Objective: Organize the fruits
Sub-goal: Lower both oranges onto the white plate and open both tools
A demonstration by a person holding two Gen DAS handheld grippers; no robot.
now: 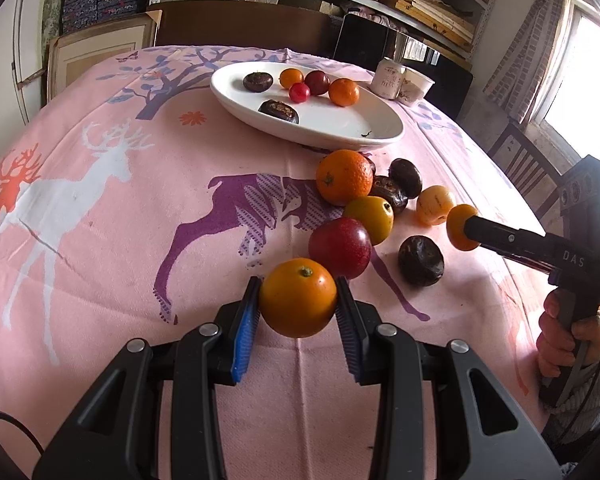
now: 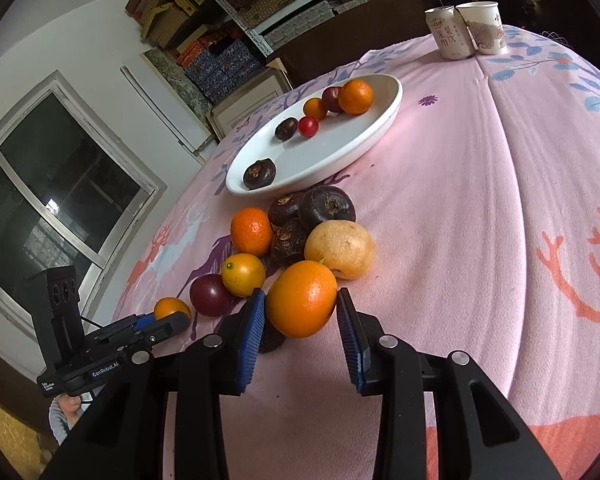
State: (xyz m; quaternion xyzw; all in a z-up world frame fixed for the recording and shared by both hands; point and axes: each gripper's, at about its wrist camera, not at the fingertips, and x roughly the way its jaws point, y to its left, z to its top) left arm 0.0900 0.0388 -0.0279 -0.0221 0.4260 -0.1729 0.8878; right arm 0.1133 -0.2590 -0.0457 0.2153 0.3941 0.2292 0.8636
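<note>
Gripping one small orange fruit in the left fingers, nearly closed on it; pinching another orange in the right fingers. Lying beyond on the pink-clothed surface: loose fruit pile. Farther, sitting in the white oval dish: six fruits.

The table wears a pink cloth printed with deer and trees. A white oval dish sits toward the far side, a can and a paper cup touching near the far edge. A loose pile of oranges, plums and dark chestnut-looking fruit lies just beside the dish.
</note>
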